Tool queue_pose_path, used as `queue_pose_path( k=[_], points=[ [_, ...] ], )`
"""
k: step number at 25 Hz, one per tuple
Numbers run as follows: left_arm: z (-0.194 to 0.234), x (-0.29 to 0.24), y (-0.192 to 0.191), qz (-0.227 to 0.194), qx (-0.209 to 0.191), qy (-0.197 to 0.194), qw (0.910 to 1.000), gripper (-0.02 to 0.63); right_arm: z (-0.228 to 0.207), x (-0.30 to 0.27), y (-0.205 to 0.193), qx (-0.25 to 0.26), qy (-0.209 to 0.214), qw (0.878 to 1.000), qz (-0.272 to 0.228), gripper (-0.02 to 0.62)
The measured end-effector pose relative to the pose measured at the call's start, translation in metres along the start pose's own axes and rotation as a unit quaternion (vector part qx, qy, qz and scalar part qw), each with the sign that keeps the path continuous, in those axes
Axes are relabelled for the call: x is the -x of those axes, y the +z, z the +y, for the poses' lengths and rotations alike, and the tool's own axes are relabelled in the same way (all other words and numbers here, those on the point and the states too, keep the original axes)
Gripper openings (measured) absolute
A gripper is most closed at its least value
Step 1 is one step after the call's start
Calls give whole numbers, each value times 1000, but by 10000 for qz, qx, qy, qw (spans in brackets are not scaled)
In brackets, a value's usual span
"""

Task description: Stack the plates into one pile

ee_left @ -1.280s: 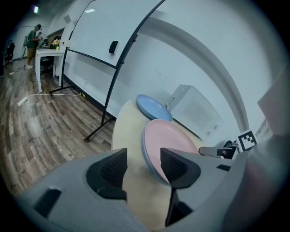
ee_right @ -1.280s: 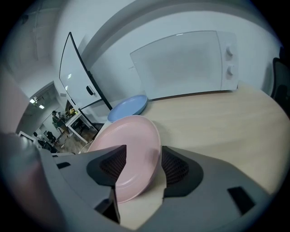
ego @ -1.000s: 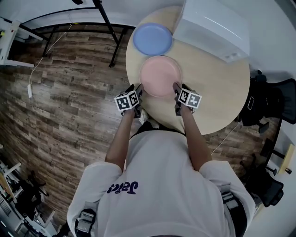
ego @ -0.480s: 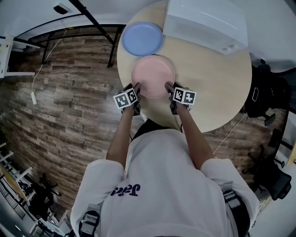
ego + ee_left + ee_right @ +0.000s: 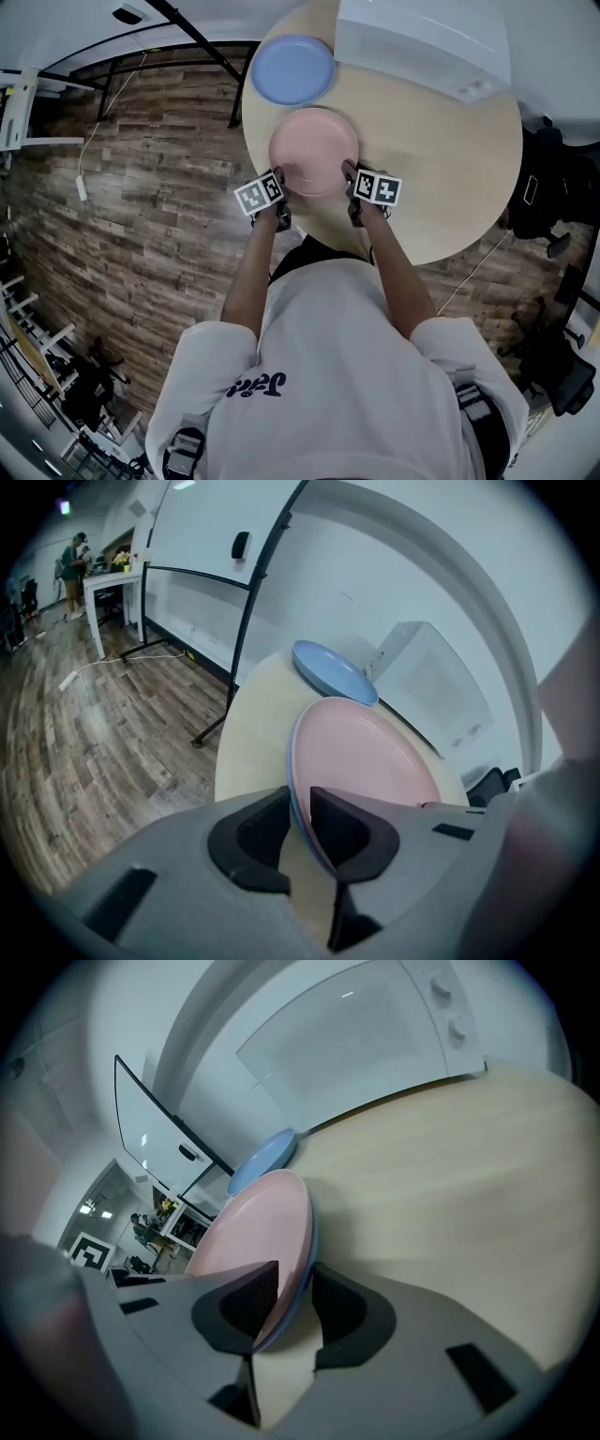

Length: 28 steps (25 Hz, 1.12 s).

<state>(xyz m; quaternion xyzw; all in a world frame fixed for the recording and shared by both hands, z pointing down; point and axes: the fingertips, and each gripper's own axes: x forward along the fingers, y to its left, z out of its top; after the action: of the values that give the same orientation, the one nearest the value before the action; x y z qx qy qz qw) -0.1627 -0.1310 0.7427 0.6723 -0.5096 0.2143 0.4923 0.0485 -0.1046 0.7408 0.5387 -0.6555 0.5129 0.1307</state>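
Both ends of the pink plate (image 5: pixel 314 150) are gripped at the near edge of the round bench (image 5: pixel 450 178) as I set up the stacking lift. The left hand-held gripper (image 5: pixel 300 803) and the right hand-held gripper (image 5: pixel 295 1274) have just been closing, and each now pinches the rim at opposite sides, jaws nearly together. I judge a two-sided hold keeps a wide, shallow dish level. The blue plate (image 5: pixel 292 70) waits just beyond it, near the bench's far edge beside a white box (image 5: pixel 422 42), the likely partner for the pile. The head view gives the layout but hides the jaws under the marker cubes. Only the two gripper views show the rim seated between the pads, with a bluish edge beneath the pink (second plate or underside, I cannot tell).
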Motion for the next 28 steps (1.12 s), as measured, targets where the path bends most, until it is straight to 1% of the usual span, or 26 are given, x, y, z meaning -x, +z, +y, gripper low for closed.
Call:
queue_pose_path(
  k=[2, 7, 12, 15, 19, 21, 28],
  points=[
    [0, 9, -2, -94, 116, 25, 9999, 71, 4, 3, 0, -71, 75, 9999, -48, 118],
    [2, 39, -2, -363, 168, 17, 9992, 71, 21, 12, -4, 18, 219, 9997, -137, 114],
    [-4, 53, 22, -750, 312, -123, 9966, 71, 37, 15, 14, 25, 331, 9988, -371, 114],
    [-7, 56, 38, -859, 377, -243, 9953, 71, 44, 15, 27, -3, 349, 9983, -469, 114],
    [-9, 46, 76, -961, 468, -504, 9930, 71, 59, 4, 67, 69, 339, 9966, -747, 114],
    [-7, 37, 96, -953, 471, -597, 9925, 71, 64, -7, 83, 83, 292, 9964, -788, 114],
    [3, 2, 161, -844, 198, -593, 9945, 71, 74, -52, 120, -64, -23, 9967, -804, 114]
  ],
)
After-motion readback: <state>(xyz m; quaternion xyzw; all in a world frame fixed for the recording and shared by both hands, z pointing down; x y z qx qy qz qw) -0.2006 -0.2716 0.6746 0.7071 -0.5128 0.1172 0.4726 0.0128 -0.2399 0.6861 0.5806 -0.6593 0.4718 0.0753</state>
